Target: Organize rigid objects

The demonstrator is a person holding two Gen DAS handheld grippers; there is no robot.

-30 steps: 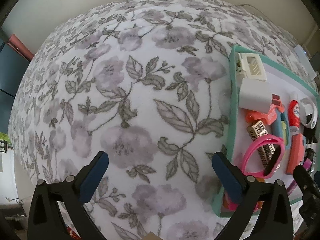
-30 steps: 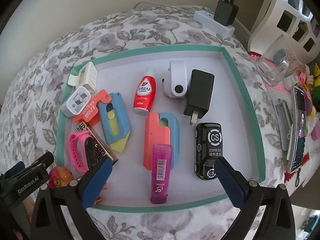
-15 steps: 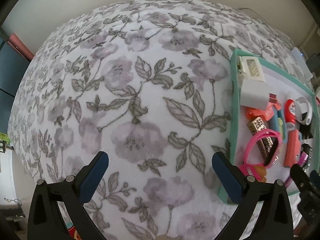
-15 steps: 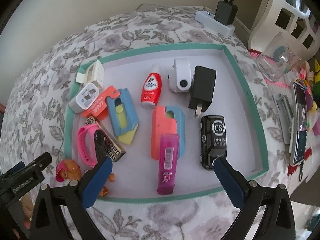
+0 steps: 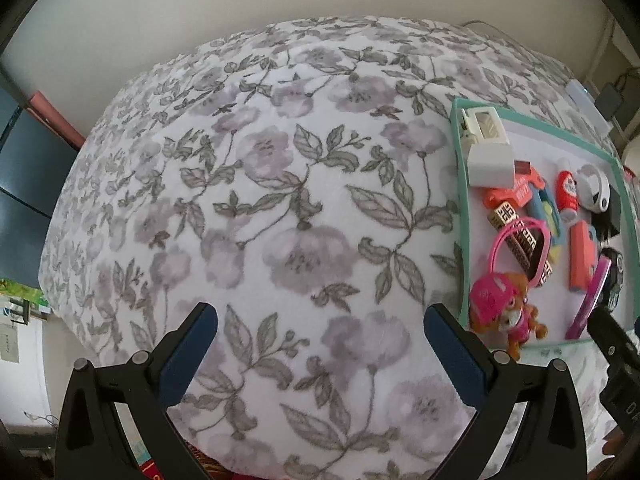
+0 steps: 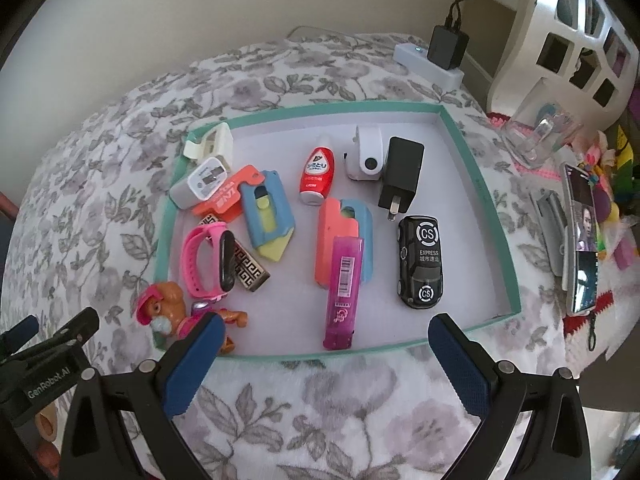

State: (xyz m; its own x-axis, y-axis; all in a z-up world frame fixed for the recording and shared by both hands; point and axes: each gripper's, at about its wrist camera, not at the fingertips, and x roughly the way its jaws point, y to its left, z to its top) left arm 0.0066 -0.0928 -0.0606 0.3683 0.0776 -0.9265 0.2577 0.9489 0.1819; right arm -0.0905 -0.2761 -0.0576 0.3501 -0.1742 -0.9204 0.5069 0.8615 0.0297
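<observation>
Both grippers have pulled back, fingers wide apart, holding nothing. Tray (image 6: 500,216) of small things fills the right view's middle; the puppy toy (image 6: 168,312) maybe leans on its corner. Left gripper (image 5: 320,344) sees mostly blanket (image 5: 240,200); only the right gripper (image 6: 324,356) sees the phone (image 6: 582,240).

Two chargers (image 6: 202,184), one toy car (image 6: 420,261)
</observation>
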